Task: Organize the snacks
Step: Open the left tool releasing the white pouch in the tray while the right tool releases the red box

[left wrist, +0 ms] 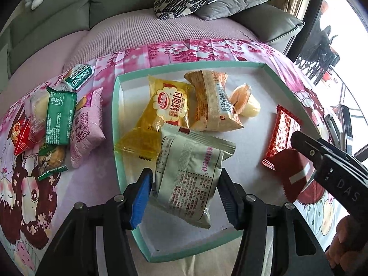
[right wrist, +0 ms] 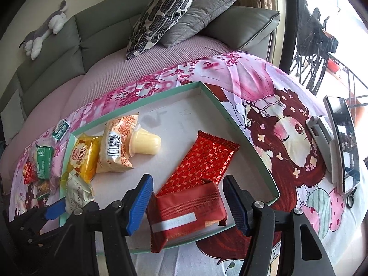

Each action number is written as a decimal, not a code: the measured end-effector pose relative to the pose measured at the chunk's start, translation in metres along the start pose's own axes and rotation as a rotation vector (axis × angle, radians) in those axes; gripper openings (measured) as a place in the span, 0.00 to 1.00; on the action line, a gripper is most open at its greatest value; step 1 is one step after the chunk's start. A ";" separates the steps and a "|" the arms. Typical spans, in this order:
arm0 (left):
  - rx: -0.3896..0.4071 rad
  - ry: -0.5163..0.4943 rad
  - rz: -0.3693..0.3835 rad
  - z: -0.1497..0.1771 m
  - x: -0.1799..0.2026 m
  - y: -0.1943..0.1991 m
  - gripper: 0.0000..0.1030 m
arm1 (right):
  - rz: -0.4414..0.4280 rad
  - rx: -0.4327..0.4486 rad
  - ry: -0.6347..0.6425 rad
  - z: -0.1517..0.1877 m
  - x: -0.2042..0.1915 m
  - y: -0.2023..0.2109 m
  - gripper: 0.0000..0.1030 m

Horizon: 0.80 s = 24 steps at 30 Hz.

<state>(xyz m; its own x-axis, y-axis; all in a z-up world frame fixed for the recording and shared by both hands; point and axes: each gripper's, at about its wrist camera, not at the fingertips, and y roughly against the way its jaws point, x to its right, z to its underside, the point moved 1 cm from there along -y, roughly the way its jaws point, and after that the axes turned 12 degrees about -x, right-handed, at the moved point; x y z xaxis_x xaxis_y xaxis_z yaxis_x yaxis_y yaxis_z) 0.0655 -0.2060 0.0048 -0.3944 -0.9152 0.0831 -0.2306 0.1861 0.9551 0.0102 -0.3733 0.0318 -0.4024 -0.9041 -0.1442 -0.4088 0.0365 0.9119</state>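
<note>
— Left gripper [left wrist: 185, 185] first: are its pads clamped on that grey-white packet [left wrist: 188, 174]?
— Hard to say. The packet hangs between the two fingers, its near end raised above the tray floor, and the pad edges seem to meet its sides, but the contact lines are hidden by the wrapper's own bulge. I cannot tell whether it is gripped or just framed.
— And the right gripper [right wrist: 187, 203]?
— Same trouble. A dark red packet [right wrist: 186, 214] sits between its fingers, over the near rim of the teal-edged tray [right wrist: 239, 126]. A thin gap shows beside the right pad; the left pad looks close or touching. Its lower corner crosses the rim.
— What else lies in the tray?
— A long red patterned bar [right wrist: 202, 161] partly under the dark red packet, a yellow bread packet [left wrist: 168, 105], an orange-tan packet [left wrist: 211, 101], and a pale jelly cup [right wrist: 145, 143] half covered by that packet.
— Outside it?
— A heap to the left on the printed cloth [left wrist: 207, 48]: a pink roll packet [left wrist: 87, 124], a green one [left wrist: 61, 117], others overlapping too much to name. At the right edge a phone [right wrist: 345, 142] is cut off by the frame.
</note>
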 end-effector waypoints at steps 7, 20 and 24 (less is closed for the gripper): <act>0.032 0.018 0.001 0.000 -0.006 0.014 0.63 | 0.001 0.006 0.003 0.000 -0.001 0.002 0.64; 0.054 0.206 -0.066 0.001 -0.057 0.019 0.63 | -0.004 0.004 0.018 0.000 -0.006 0.001 0.64; 0.052 0.272 -0.090 0.003 -0.073 0.018 0.65 | -0.010 0.011 0.036 0.000 -0.012 -0.001 0.65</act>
<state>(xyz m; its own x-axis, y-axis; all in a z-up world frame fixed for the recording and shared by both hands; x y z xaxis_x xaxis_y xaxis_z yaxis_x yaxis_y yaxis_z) 0.0871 -0.1344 0.0153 -0.1193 -0.9898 0.0783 -0.3017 0.1113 0.9469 0.0153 -0.3628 0.0328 -0.3683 -0.9192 -0.1390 -0.4217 0.0319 0.9062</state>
